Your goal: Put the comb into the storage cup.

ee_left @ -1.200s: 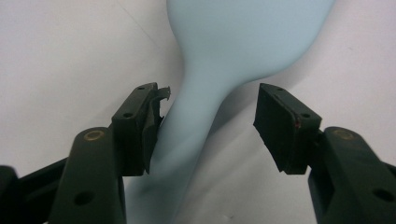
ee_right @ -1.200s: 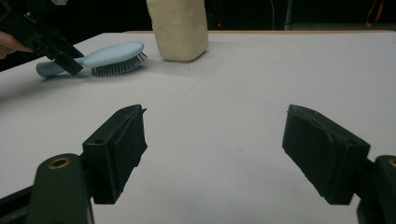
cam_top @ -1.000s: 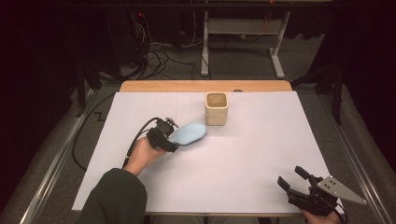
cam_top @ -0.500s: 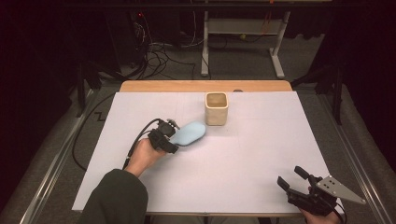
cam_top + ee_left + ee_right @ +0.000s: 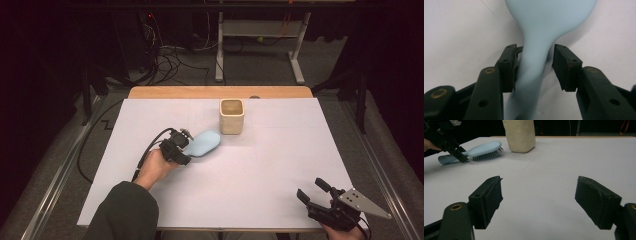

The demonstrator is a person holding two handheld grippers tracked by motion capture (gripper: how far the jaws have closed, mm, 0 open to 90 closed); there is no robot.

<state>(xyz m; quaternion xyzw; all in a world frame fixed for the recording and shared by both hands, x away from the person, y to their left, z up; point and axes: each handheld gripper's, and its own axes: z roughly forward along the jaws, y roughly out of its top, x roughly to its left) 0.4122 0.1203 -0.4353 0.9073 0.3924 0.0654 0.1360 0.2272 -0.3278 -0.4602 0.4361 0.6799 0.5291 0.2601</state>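
A light blue hairbrush [image 5: 206,142] lies bristles down on the white table cover [image 5: 280,150], left of centre. My left gripper [image 5: 185,148] straddles its handle [image 5: 534,62]. The jaws have just been closing on it. The left pad [image 5: 509,67] touches the handle, while a narrow gap remains at the right pad [image 5: 564,67]. From the right gripper view the hairbrush [image 5: 484,149] and the left gripper [image 5: 456,153] appear at the far left. My right gripper [image 5: 312,191] rests open near the front right corner, with nothing between its jaws [image 5: 539,192].
A beige square cup [image 5: 231,116] stands upright just beyond the brush head, seen also as the cup [image 5: 519,135] in the right gripper view. A wooden strip [image 5: 220,92] borders the table's far edge. Cables and a metal stand sit on the floor behind.
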